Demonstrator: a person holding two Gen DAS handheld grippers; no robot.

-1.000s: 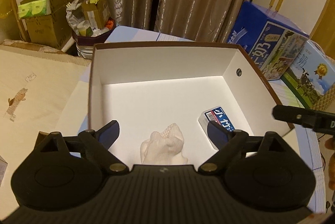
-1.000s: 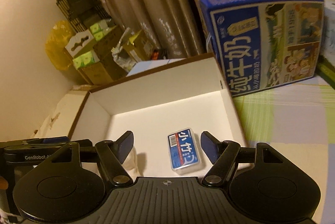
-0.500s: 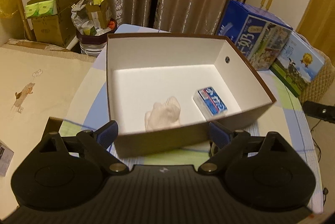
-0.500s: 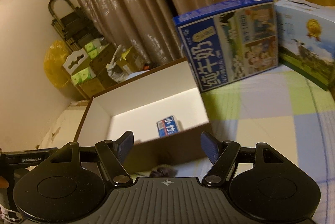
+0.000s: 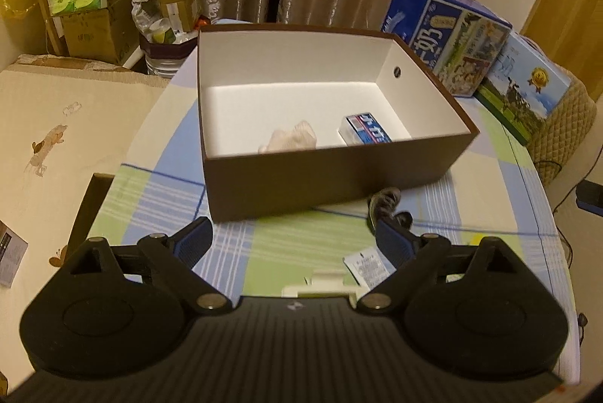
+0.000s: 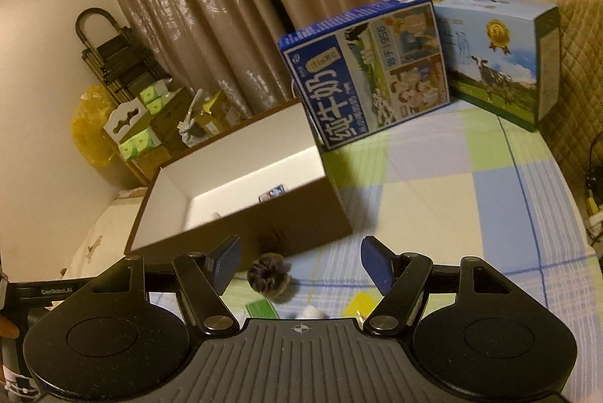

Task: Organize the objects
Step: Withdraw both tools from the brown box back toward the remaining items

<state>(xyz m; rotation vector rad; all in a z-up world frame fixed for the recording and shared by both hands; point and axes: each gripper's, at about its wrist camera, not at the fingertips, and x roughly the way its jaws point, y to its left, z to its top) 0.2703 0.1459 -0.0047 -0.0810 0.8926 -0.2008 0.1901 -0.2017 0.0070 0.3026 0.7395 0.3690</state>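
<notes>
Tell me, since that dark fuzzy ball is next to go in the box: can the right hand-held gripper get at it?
Probably yes. The right hand-held gripper is open, and the dark fuzzy ball lies on the cloth just ahead, nothing between them.

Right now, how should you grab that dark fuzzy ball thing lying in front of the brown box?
Probably from straight above, with the right gripper, whose open jaws already bracket the dark fuzzy ball. It lies loose on the checked cloth, just clear of the brown box. Pinch across its rounded middle: it looks soft and bunched, so the jaws should sink in and hold.
</notes>
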